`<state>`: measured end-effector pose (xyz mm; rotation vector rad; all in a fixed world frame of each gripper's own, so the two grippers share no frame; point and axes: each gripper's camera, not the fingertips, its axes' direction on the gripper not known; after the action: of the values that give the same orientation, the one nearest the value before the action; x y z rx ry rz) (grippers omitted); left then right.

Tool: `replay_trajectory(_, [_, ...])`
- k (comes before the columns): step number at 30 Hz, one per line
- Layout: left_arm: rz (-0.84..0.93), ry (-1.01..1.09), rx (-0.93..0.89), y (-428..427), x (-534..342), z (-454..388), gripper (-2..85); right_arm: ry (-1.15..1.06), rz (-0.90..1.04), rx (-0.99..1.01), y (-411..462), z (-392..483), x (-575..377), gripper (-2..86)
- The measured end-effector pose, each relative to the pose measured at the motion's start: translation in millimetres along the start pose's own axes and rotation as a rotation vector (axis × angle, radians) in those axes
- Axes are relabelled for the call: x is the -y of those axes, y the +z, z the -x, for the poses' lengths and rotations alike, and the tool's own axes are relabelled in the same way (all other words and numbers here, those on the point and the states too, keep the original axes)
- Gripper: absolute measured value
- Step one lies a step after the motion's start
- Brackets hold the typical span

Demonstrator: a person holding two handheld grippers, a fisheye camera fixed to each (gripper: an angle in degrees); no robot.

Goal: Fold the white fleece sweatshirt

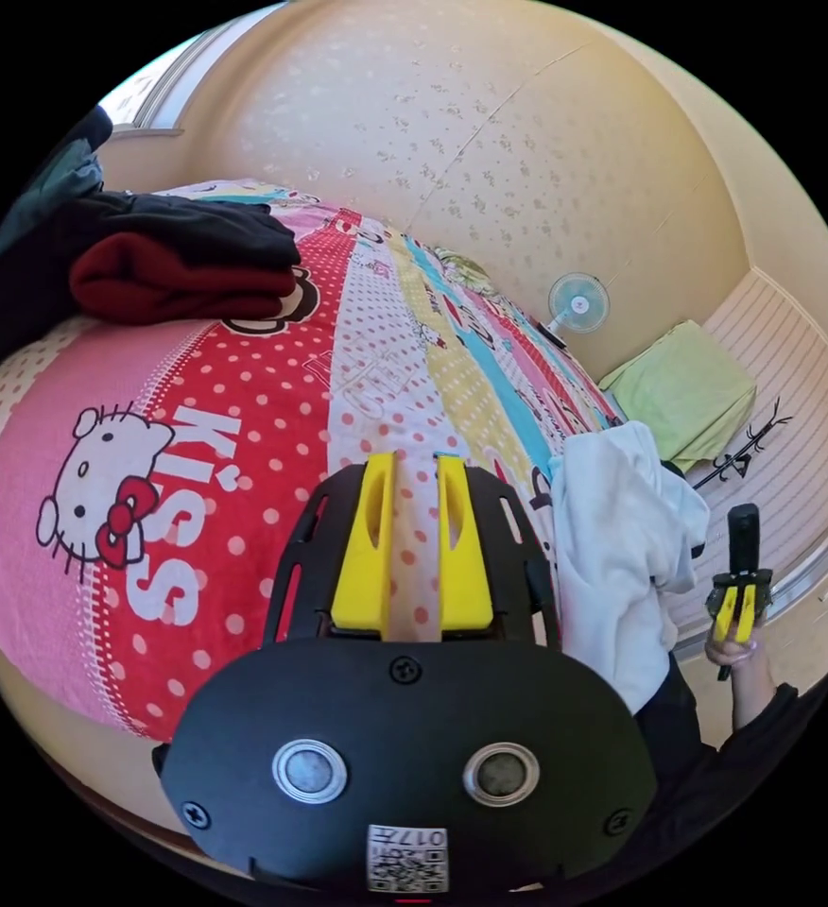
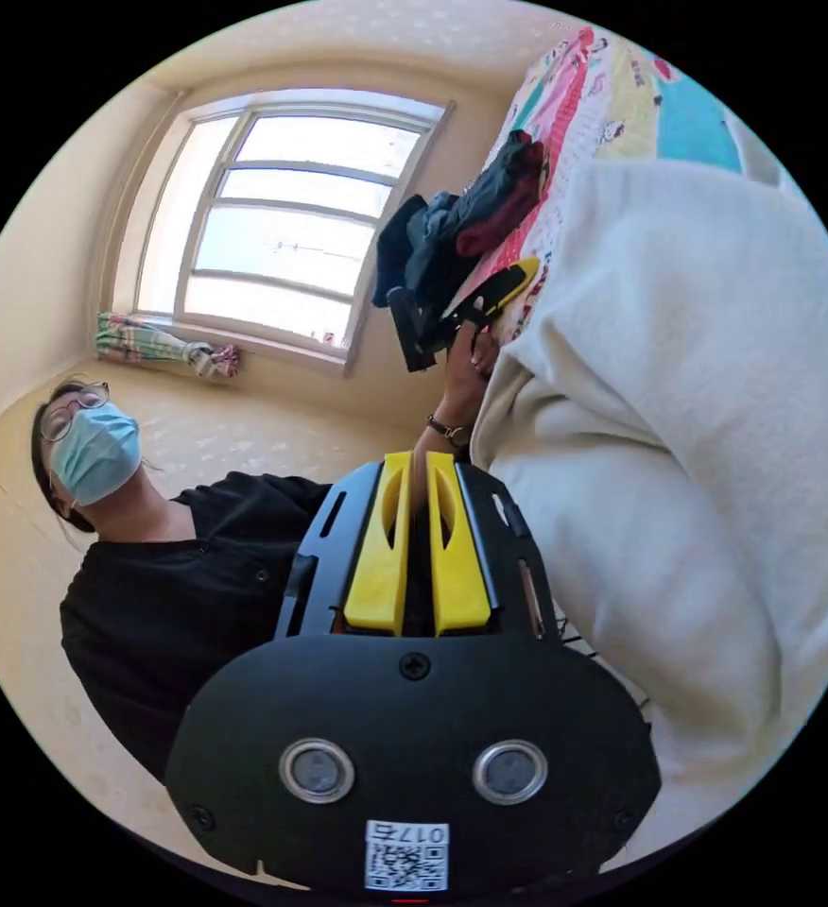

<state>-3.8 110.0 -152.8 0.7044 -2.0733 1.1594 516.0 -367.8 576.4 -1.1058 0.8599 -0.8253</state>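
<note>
Lying bunched at the bed's [image 1: 244, 397] edge, the white fleece sweatshirt [image 1: 622, 557] is untouched; left gripper [image 1: 412, 463] fingers stand slightly parted, right gripper [image 2: 418, 461] fingers nearly closed, both empty.

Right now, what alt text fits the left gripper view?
The left gripper, jaws slightly apart and empty, points over a bed with a pink and red cartoon bedspread. A white fleece sweatshirt lies crumpled at the bed's edge, near the right gripper; dark clothes are piled farther back.

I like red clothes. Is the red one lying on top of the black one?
No, the black garment lies on top of the folded red garment on the bed.
</note>
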Motion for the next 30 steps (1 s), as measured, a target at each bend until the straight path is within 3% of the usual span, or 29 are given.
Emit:
replay_trajectory(3, [-0.005,0.027,-0.043,6,-1,-15,11.3,-0.045,-0.212,-0.351,-59,45,-14,6.9])
replay_trajectory(5, [-0.009,0.047,-0.033,9,-4,-26,12.1,-0.039,-0.402,-0.694,-84,70,-24,10.1])
replay_trajectory(6, [-0.007,0.059,-0.030,12,-6,-33,12.4,-0.044,-0.433,-0.753,-85,73,-24,10.9])
replay_trajectory(9, [-0.019,0.056,-0.036,17,-15,-46,12.6,-0.088,-0.377,-0.985,-55,50,-14,10.0])
replay_trajectory(10, [-0.025,0.051,-0.046,17,-17,-48,12.6,0.028,-0.250,-1.021,-34,17,-6,8.6])
replay_trajectory(12, [-0.051,0.049,-0.161,17,-26,-53,12.8,0.143,-0.203,-0.951,-9,-4,-9,6.4])
replay_trajectory(14, [-0.067,0.054,-0.311,13,-30,-59,13.5,-0.036,-0.297,-0.913,16,32,-41,4.5])
replay_trajectory(16, [-0.085,0.053,-0.415,8,-31,-73,13.8,-0.060,-0.288,-0.826,30,44,-57,3.8])
replay_trajectory(19, [-0.104,0.089,-0.482,2,-21,-119,14.6,-0.061,-0.106,-0.740,59,40,-63,3.1])
replay_trajectory(21, [-0.024,0.102,-0.470,17,5,-166,16.4,-0.093,0.016,-0.754,76,41,-59,3.0])
replay_trajectory(24, [0.166,0.146,-0.481,67,43,-233,20.0,-0.141,0.047,-0.793,90,53,-44,2.9])
replay_trajectory(26, [0.325,0.176,-0.433,115,55,-273,20.0,-0.135,0.035,-0.774,96,55,-25,3.0])
replay_trajectory(28, [0.523,0.174,-0.247,175,51,-301,17.2,-0.142,0.031,-0.765,102,58,-13,3.3])
replay_trajectory(30, [0.729,0.227,-0.034,235,24,-322,8.6,-0.164,0.048,-0.789,109,66,-4,3.8])
